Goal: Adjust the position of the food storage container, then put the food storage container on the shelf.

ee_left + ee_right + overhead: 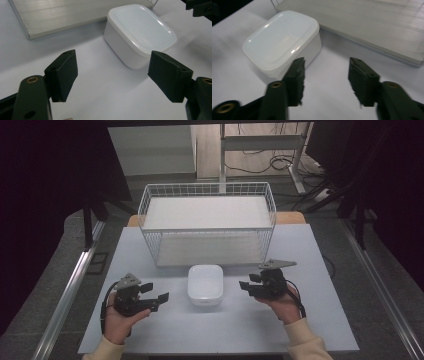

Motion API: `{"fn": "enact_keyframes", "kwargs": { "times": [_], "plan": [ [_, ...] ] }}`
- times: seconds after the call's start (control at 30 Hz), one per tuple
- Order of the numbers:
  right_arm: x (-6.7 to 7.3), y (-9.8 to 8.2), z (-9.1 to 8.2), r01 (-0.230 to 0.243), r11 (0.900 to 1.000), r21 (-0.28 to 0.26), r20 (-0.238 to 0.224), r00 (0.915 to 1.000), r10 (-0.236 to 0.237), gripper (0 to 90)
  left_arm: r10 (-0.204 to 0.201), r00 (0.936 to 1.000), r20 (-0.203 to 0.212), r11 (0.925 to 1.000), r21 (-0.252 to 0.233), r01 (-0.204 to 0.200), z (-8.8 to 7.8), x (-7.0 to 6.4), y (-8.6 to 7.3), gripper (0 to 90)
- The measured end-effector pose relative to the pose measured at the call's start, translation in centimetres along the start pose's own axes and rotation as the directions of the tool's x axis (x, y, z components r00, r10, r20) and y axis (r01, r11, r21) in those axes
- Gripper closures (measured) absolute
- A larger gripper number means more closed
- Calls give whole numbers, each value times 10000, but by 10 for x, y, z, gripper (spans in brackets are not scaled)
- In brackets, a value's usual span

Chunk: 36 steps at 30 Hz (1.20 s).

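Note:
A white lidded plastic box [205, 284] sits shut on the pale table [165, 330], in front of a white wire basket [207, 223]. My left gripper [154, 292] is held to the box's left, its jaws wide apart and bare; in the left gripper view the box [139, 35] lies just beyond the left gripper [120, 75]. My right gripper [246, 285] is held to the box's right with its jaws parted and nothing between them; in the right gripper view the box [282, 42] stands ahead and left of the right gripper [325, 80].
The basket has a flat white board inside and a grey base plate [62, 17] on the table. Metal rails [70, 290] run along both sides of the table. Cables lie on the floor beyond.

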State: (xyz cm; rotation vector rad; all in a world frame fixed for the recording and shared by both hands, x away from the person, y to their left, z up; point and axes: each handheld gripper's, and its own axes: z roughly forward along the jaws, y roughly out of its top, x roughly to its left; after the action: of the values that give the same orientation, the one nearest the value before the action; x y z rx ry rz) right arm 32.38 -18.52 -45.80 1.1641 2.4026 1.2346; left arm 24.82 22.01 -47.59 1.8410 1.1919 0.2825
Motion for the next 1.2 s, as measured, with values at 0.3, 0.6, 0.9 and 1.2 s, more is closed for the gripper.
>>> {"fn": "enact_keyframes", "kwargs": {
  "times": [0.3, 0.6, 0.9, 1.2],
  "plan": [
    [-1, 1, -3, -115, 9996, -260, -423, 9990, 104, 351, -83, 9999, 143, 10000, -30, 83, -1, -2, 2, 229],
    [3, 5, -3, -464, 9980, -423, -548, 9975, 441, 386, -285, 9982, 526, 9996, 81, 281, 12, -8, 16, 239],
    [9, 14, 2, -730, 9969, -283, -803, 9943, 705, 393, -712, 9928, 958, 9971, 332, 683, 24, -10, 31, 240],
    [19, 30, 22, -939, 9953, -252, -1233, 9883, 901, 392, -1174, 9836, 1366, 9918, 671, 1091, 48, -7, 48, 241]
  ]
}}
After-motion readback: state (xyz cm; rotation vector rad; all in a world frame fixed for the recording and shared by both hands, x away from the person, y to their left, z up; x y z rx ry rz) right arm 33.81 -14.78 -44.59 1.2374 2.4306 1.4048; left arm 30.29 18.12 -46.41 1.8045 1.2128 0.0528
